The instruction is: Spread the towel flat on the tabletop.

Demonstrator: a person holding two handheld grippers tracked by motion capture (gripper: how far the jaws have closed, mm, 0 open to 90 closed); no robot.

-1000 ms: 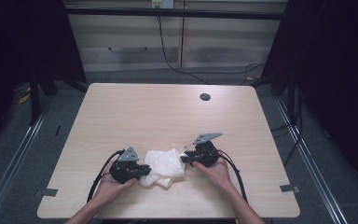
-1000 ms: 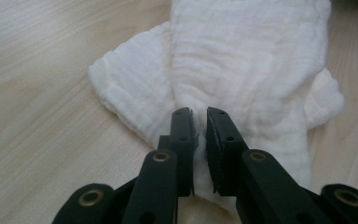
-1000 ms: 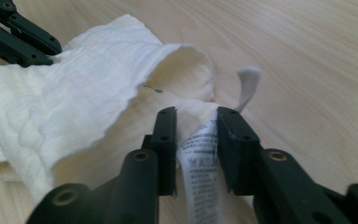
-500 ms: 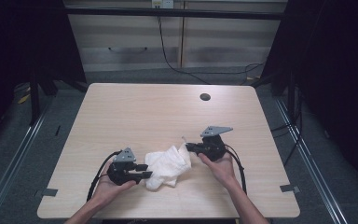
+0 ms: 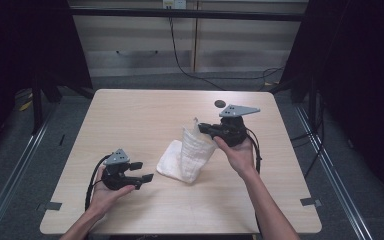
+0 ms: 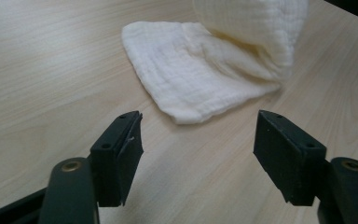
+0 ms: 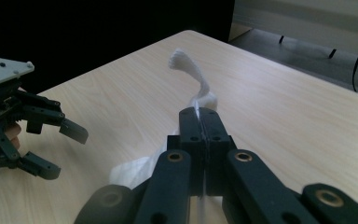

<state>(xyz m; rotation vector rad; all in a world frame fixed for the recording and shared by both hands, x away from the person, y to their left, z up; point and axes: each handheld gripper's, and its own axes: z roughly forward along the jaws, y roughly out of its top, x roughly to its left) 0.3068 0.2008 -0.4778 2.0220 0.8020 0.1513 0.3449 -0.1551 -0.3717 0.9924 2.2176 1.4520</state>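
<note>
The left gripper (image 5: 147, 171) is sitting nearest the table's (image 5: 130, 115) front edge, toward the front-left corner, held in the person's left hand (image 5: 107, 192). Its jaws have just been opening and are now standing wide w/ nothing between them; in the left gripper view both pads are hanging clear above bare wood, approx. level w/ the surface.

Just beyond, the white cloth (image 5: 187, 155) is lying near the table's centre, slightly toward the right edge. Its lower fold is resting flat on the wood; the upper part is being held up off the surface as a loose tube. Weave is showing a fine grid pattern. No labels, brands or writing are legible on it.

The right gripper (image 5: 203, 127), in the right hand (image 5: 237, 155), is clamping the cloth's top edge, jaws pressed fully together on it; a twisted tip is sticking out past them.

Farther back, a dark round disc (image 5: 220, 104) is lying near the far edge.
</note>
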